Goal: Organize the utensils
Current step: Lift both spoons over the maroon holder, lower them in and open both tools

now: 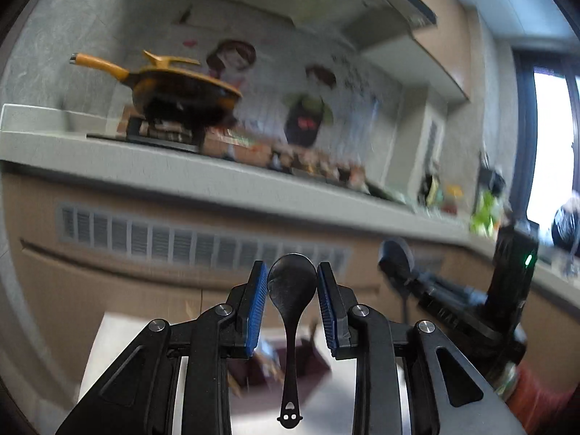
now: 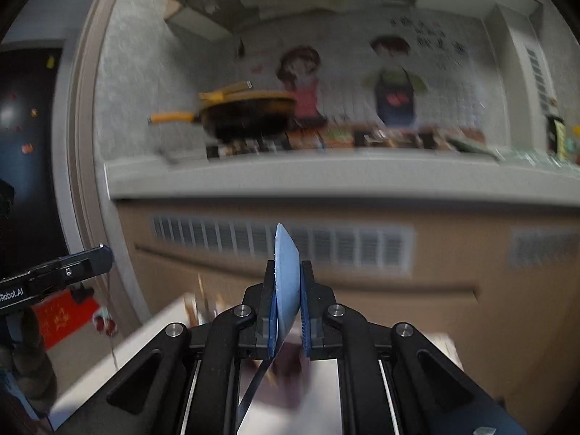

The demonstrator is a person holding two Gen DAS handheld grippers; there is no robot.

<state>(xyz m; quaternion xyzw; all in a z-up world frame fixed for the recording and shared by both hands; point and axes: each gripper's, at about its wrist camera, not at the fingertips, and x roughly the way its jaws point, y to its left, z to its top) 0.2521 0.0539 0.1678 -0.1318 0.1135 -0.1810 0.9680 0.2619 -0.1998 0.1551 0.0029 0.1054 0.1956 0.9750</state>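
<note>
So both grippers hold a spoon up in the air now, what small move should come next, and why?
Probably lower both toward the blurred table below. The left gripper holds a black spoon by its bowl, handle hanging down; the right gripper is shut on a blue spoon. Both face the kitchen counter, and no utensil holder is clearly visible.

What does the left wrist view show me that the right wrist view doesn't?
Only the left wrist view: the left gripper, jaws shut on the bowl of a black plastic spoon, handle hanging down; also a bright window. Only the right wrist view: the right gripper, jaws shut on a light blue plastic spoon seen edge-on, and a dark door. Both: the yellow-handled frying pan on the grey counter.
</note>
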